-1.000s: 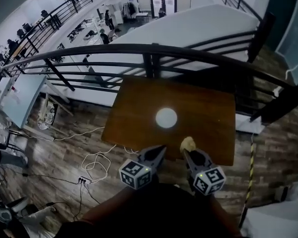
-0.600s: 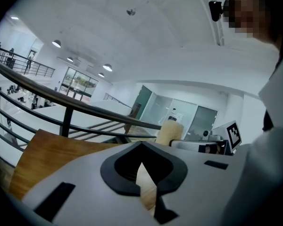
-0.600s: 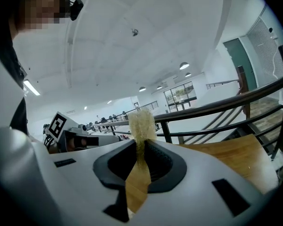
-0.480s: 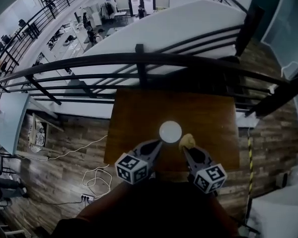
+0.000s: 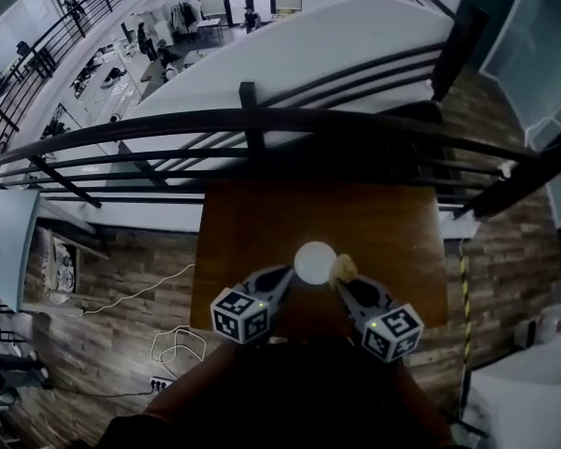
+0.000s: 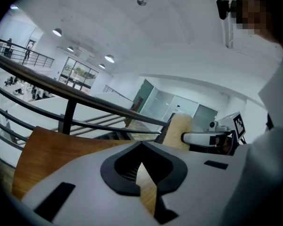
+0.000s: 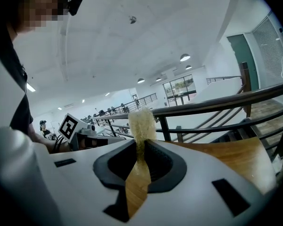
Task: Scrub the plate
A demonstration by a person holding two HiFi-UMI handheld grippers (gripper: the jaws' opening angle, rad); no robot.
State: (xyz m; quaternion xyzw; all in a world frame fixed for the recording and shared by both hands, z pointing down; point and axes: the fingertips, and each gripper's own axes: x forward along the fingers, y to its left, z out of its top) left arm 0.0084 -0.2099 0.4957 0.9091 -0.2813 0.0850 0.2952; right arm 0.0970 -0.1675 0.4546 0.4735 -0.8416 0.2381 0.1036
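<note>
The fingers (image 6: pixel 80 182) of the left gripper (image 5: pixel 285 271) are seen pressed together with nothing between them, while the right gripper (image 5: pixel 340 284) is clamped on a yellow sponge (image 5: pixel 342 268). A dark wooden table (image 5: pixel 252 218) is set against a black railing (image 5: pixel 262 120) on a plank-floored gallery, and an open hall with desks is seen beyond and below. A white plate (image 5: pixel 315 262), bare, is placed near the table's front edge, about midway along it. The left tips are held just beside its left rim; the sponge is at its right rim, possibly touching. A white cable (image 5: pixel 173 344) is coiled on the floor (image 5: pixel 112 279) left of the table
</note>
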